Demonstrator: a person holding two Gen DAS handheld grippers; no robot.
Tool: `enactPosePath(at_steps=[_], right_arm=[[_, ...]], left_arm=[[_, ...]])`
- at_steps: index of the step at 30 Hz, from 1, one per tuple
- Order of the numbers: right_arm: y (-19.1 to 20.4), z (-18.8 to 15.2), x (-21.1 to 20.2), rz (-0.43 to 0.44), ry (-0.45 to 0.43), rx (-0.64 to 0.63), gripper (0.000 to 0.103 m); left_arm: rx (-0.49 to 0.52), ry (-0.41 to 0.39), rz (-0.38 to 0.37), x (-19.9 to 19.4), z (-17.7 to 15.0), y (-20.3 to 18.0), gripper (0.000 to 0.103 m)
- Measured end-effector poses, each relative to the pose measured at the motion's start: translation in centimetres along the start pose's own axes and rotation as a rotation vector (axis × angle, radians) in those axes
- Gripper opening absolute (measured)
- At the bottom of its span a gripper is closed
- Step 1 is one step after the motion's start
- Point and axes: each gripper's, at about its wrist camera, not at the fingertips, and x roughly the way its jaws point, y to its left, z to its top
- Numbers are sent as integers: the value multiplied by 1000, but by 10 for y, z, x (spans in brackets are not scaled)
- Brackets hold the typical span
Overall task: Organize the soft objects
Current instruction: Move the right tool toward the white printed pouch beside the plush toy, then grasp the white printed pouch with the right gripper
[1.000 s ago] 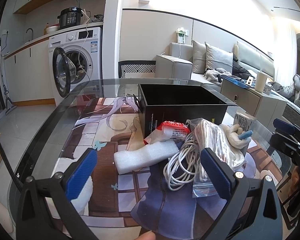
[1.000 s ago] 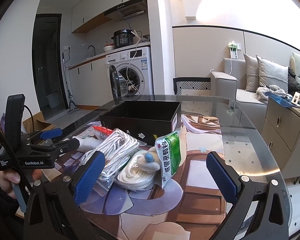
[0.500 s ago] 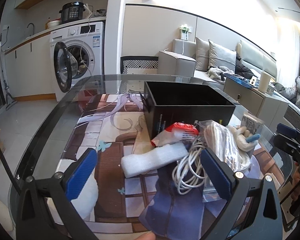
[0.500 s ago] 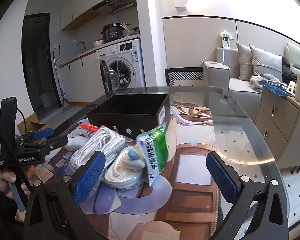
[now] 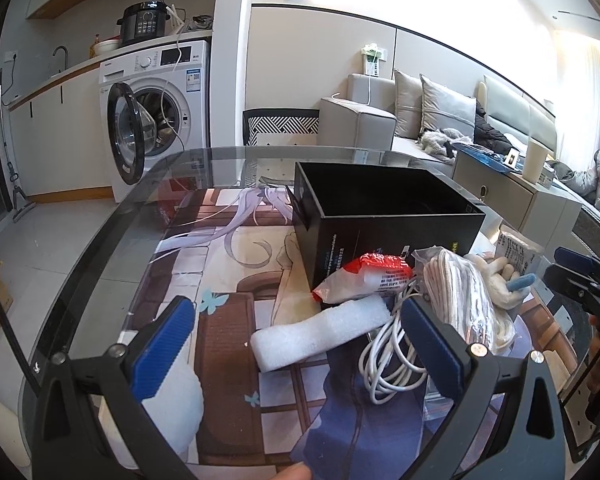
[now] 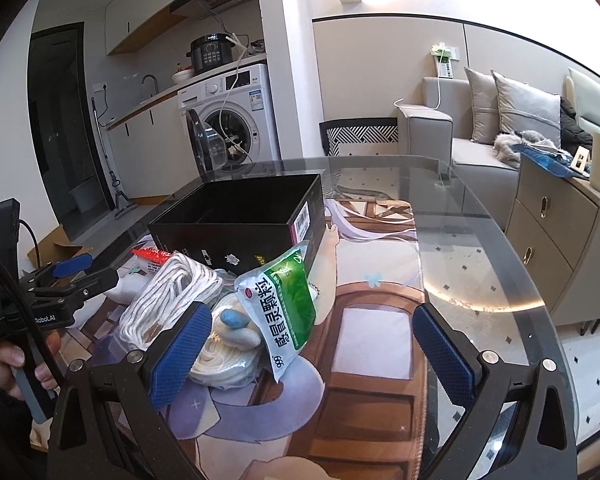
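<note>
Showing both hand-held grippers released: the left hand-held gripper (image 5: 296, 344) has drawn nearer the foam strip (image 5: 320, 332) than a second ago, while the right hand-held gripper (image 6: 312, 356) has closed on the green sachet (image 6: 288, 304) marked "999", all beside the black box (image 6: 244, 220) on the tabletop (image 6: 480, 264).

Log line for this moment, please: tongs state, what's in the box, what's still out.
left tongs: open, over foam | right tongs: open, empty | box: looks empty | out: rope, green packet, red packet, cable
</note>
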Motion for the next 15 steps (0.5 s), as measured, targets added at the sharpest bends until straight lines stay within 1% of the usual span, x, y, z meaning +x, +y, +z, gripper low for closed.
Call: enactPosePath(at_steps=[3,5,6,13,15], right_arm=[[-1,4,7,17,8,14,102],[-2,7,10,19,12,17,97],[-3,7,11,16,11,17,97],[-12,11,17,-41,30,26,96],[-14,10,18,-59,48,24,96]], left_arm=[[5,3,-4,3,3,-1,103],[10,4,-5,4,4,-2,103],[12,5,-4,4,4,-2,103],[12,14,-12,8,7,-1,103],[14,21,-10,9,7,-1,103]])
